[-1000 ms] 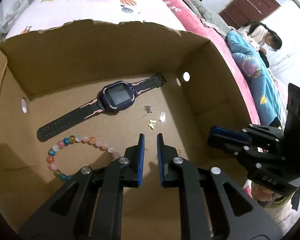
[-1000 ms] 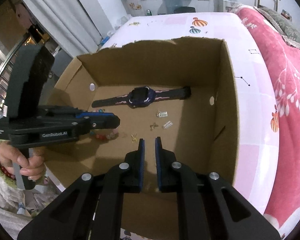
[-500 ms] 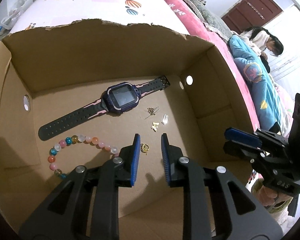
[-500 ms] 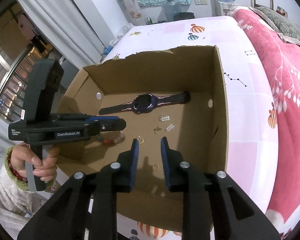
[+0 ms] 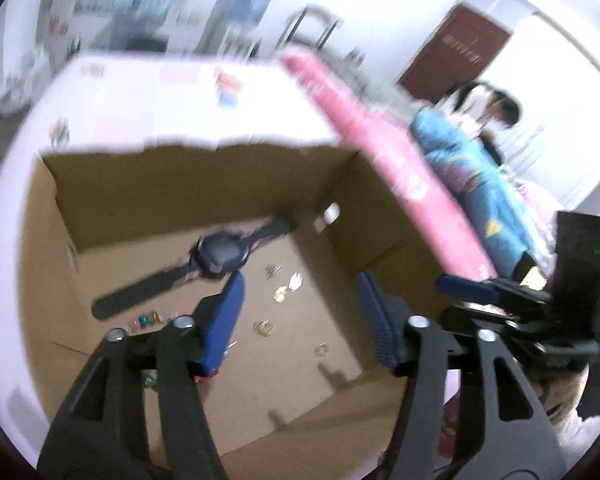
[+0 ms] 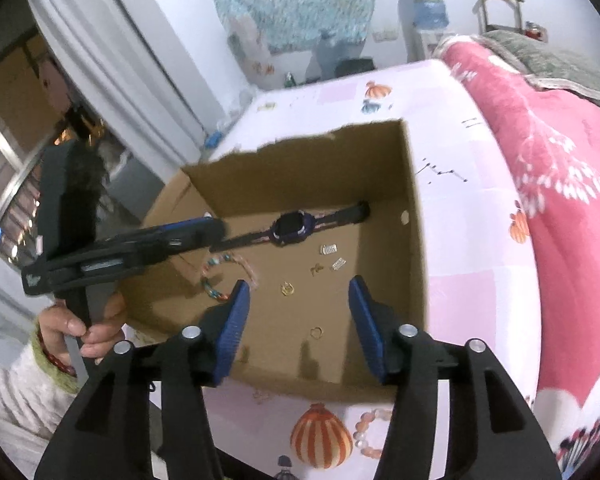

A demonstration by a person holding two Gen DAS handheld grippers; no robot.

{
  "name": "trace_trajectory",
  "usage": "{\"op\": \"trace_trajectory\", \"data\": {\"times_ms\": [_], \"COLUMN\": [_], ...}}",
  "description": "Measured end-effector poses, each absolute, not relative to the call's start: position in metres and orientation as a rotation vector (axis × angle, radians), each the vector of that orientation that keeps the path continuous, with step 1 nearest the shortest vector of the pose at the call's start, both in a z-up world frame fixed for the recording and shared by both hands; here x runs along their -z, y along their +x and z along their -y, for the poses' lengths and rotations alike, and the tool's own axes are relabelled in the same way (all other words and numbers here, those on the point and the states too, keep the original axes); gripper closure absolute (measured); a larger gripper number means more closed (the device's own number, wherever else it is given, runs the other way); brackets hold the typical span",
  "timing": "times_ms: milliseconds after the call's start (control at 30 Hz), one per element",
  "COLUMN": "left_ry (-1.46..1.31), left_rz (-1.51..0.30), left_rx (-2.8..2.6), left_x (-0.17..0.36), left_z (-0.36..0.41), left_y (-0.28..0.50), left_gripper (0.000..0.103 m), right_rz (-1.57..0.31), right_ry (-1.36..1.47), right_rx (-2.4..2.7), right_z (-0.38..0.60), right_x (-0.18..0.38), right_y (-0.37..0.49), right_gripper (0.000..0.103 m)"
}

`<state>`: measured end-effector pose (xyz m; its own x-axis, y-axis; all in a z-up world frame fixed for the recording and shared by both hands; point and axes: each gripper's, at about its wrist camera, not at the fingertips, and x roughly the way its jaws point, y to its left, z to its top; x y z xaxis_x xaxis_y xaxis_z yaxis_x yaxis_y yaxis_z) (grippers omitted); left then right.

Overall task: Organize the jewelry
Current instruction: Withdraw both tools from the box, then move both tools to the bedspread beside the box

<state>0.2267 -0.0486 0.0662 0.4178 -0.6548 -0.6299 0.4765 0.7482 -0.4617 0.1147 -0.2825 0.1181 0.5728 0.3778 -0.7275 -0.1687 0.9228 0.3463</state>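
We see both grippers held above the near side of an open cardboard box (image 6: 414, 216) that sits on a pink patterned bedspread (image 6: 472, 280). The left gripper (image 5: 300, 316) has its blue pads spread wide apart with nothing between them; the left wrist view is motion-blurred. The right gripper (image 6: 298, 320) is likewise spread wide and empty.

On the box floor we note a dark purple smartwatch (image 6: 294, 228) lying flat near the far wall, strap stretched out to both sides. Nearer to us, to the left, lies a beaded bracelet (image 6: 224, 276) in pink, orange and teal beads, partly hidden behind the left pad of the right gripper. Right of the watch are two small silver clips (image 6: 333, 256), close together, with a small gold charm (image 6: 316, 269) just beside them. A gold ring-like piece (image 6: 287, 289) lies near the floor's middle and a small gold ring (image 6: 317, 332) near the front wall.

Outside the box, on the bedspread in front of it, we see a second bracelet (image 6: 366, 432) of pale pink beads.
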Motion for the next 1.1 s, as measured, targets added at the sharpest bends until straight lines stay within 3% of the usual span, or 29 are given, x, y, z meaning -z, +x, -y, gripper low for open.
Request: {"op": "trace_trajectory", "data": {"times_ms": [167, 433, 700, 1100], "left_ry": [-0.209, -0.087, 0.037, 0.164], "left_rz": [-0.723, -0.737, -0.957, -0.99], "left_rx": [0.783, 0.769, 0.606, 0.49], "left_x": [-0.099, -0.082, -0.002, 0.038], "left_z": [0.023, -0.002, 0.015, 0.024], "left_y": [0.175, 0.099, 0.081, 0.09], "left_gripper": [0.018, 0.01, 0.01, 0.01], "right_rz": [-0.788, -0.793, -1.0, -1.093], "right_ry": [0.269, 0.215, 0.132, 0.188], "right_rx": [-0.345, -0.349, -0.113, 0.049], "right_z": [0.287, 0.265, 0.264, 0.282], "right_x": [-0.132, -0.107, -0.051, -0.011], "right_y": [0.073, 0.017, 0.008, 0.016], "right_gripper": [0.032, 0.014, 0.014, 0.013]}}
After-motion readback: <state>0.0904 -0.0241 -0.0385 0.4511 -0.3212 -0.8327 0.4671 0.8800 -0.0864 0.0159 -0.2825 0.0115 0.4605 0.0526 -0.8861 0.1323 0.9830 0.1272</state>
